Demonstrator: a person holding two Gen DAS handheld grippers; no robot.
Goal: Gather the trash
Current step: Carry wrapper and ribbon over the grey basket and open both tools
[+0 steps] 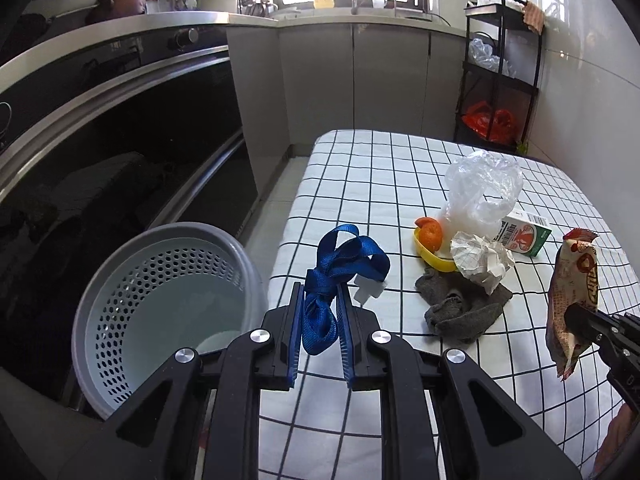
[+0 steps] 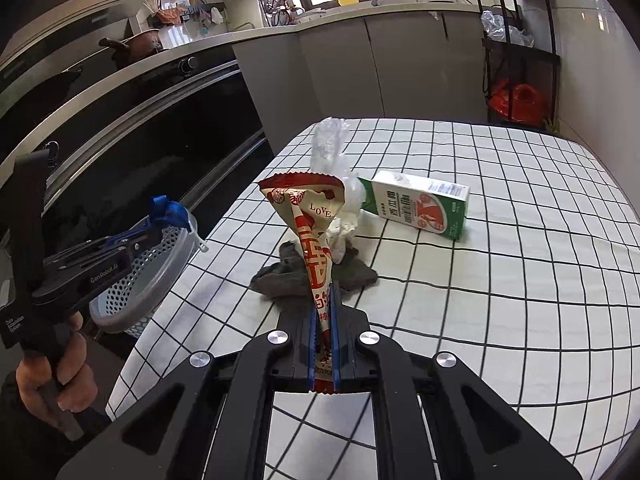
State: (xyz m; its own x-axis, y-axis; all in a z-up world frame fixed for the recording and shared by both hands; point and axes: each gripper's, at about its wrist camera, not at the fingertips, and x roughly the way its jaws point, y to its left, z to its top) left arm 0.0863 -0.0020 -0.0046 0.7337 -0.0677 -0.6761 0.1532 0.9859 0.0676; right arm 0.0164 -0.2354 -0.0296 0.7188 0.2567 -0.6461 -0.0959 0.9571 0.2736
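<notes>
Two grippers, one blue strap, one snack wrapper, one basket.

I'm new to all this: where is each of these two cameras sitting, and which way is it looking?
Left wrist view: sits on the left gripper, looking down its fingers, which pinch a blue strap, toward the basket and checked table.
Right wrist view: sits on the right gripper, which clamps a snack wrapper; the person's left hand shows.
Shared: table, basket, carton, grey cloth, each other's gripper.
</notes>
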